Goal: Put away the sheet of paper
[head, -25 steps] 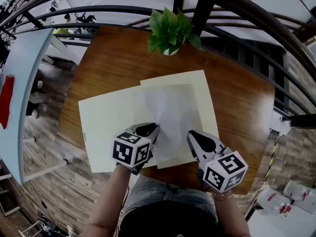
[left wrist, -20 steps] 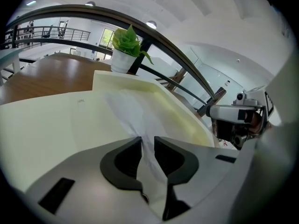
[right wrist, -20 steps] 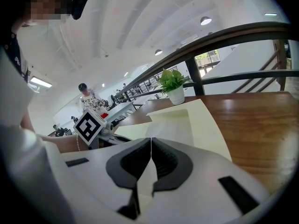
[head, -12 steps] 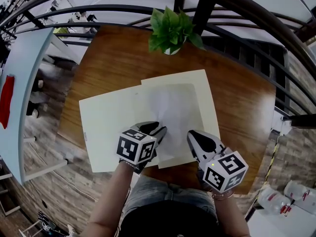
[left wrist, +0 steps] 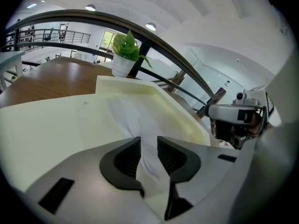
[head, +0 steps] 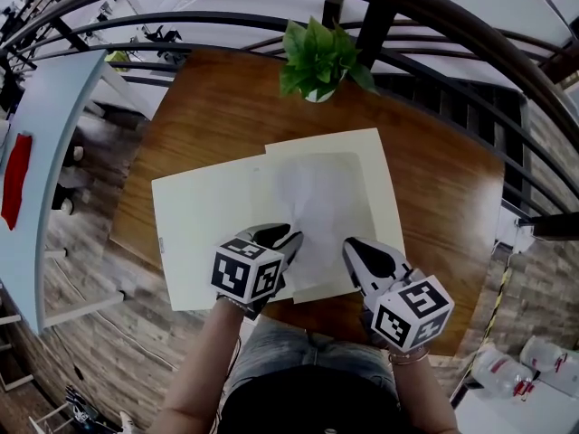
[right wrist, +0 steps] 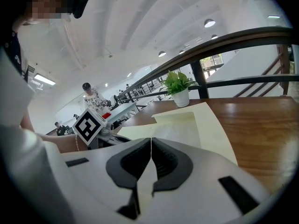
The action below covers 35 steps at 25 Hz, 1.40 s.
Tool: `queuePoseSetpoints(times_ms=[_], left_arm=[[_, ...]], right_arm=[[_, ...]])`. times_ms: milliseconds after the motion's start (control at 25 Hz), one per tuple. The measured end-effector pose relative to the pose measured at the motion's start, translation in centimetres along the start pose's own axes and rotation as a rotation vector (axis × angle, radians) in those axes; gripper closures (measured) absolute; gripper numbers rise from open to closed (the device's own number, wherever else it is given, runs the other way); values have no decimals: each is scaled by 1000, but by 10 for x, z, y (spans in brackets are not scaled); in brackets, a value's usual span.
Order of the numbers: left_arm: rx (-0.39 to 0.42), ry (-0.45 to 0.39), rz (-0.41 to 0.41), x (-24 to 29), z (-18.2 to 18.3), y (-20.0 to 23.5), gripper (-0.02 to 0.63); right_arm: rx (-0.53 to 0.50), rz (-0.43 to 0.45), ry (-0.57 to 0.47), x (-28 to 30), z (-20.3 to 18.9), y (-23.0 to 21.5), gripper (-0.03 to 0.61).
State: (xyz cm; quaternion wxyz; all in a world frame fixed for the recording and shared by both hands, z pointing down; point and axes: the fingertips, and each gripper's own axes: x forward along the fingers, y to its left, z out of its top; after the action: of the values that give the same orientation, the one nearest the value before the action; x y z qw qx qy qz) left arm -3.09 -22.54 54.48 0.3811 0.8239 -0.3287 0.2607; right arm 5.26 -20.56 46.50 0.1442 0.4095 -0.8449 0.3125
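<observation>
A white sheet of paper (head: 321,206) lies on the right half of an open cream folder (head: 208,233) spread on the wooden table (head: 434,197). My left gripper (head: 291,235) is at the sheet's near left edge. Its jaws stand slightly apart, and in the left gripper view the sheet (left wrist: 135,120) runs into the narrow gap of that gripper (left wrist: 148,146). My right gripper (head: 351,242) rests over the sheet's near right corner. In the right gripper view its jaws (right wrist: 151,146) are shut tip to tip above the folder (right wrist: 212,125).
A potted green plant (head: 318,57) stands at the table's far edge. A dark curved railing (head: 434,70) runs behind the table. The folder's near edge reaches the table's front edge by the person's body. A light blue table (head: 36,152) stands at the left.
The left gripper has moved a little to the right, onto the sheet's near left edge. The right gripper has stayed in place.
</observation>
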Motion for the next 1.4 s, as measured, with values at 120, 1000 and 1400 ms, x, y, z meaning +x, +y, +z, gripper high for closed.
queuePoseSetpoints(times_ms=[120, 1000, 1400], left_arm=[[-10, -33, 7, -14, 3, 1, 499], [118, -275, -13, -117, 5, -51, 582], [156, -341, 13, -141, 15, -69, 586]], right_arm=[[-21, 7, -11, -2, 2, 7, 551], [-126, 31, -133, -40, 19, 65, 552], [-200, 16, -182, -52, 33, 82, 551]])
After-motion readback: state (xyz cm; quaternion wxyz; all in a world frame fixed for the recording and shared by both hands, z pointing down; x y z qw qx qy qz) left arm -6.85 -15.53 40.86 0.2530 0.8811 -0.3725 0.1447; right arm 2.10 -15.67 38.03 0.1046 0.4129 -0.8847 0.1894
